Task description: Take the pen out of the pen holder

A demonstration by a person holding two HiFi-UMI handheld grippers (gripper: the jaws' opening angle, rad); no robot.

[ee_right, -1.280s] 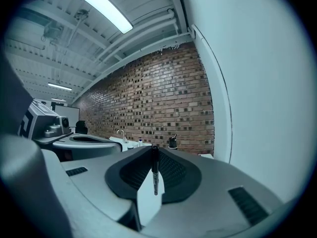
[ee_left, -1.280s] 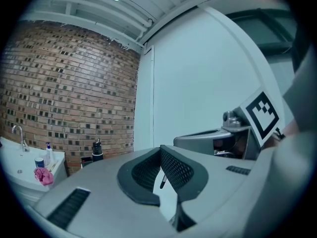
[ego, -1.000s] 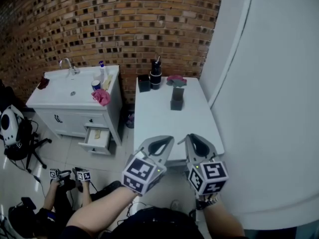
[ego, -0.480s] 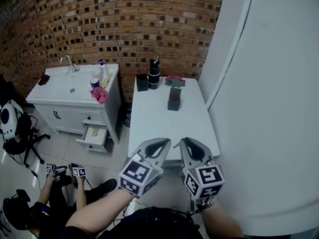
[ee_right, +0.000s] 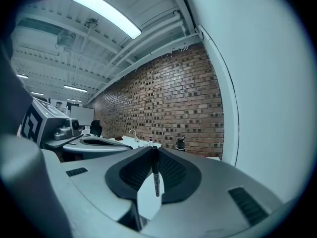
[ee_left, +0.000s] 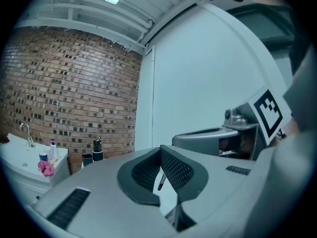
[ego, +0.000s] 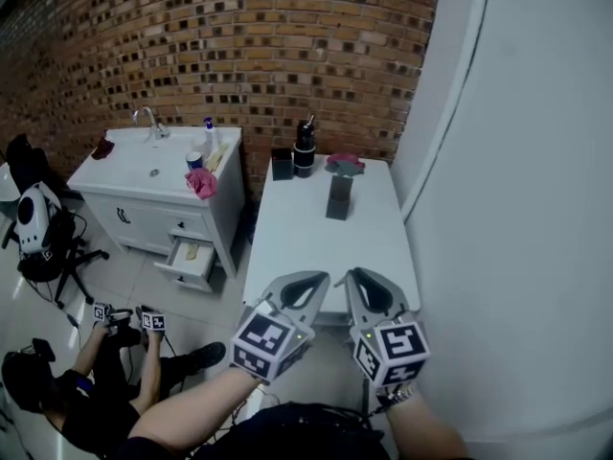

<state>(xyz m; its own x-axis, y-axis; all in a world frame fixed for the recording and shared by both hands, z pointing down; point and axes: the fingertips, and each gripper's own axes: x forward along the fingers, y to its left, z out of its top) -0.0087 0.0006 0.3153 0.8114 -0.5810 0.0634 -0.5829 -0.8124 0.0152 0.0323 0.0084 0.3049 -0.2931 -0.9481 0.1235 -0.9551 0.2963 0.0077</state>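
Observation:
A slim black pen [ee_right: 155,175] hangs upright between the pads of my right gripper [ee_right: 153,150], which is shut on it. In the head view that gripper [ego: 352,276] hovers over the front edge of the white table [ego: 297,238], and the pen itself does not show there. The dark square pen holder [ego: 338,197] stands farther back on the table, well apart from both grippers. My left gripper [ego: 324,278] is beside the right one, its jaw tips [ee_left: 161,150] closed together with nothing held. A dark pen tip [ee_left: 161,181] shows in the gap below them.
At the table's back stand a small black box [ego: 281,164], a black bottle [ego: 305,149] and a pink-topped object [ego: 345,164]. A white sink cabinet [ego: 158,185] with an open drawer is on the left. A person sits on the floor [ego: 115,372]. A white wall [ego: 517,209] bounds the right.
The head view has swung a little, so the sink cabinet and table sit farther right in frame. Both grippers drifted slightly, still side by side over the table's front edge, jaws unchanged.

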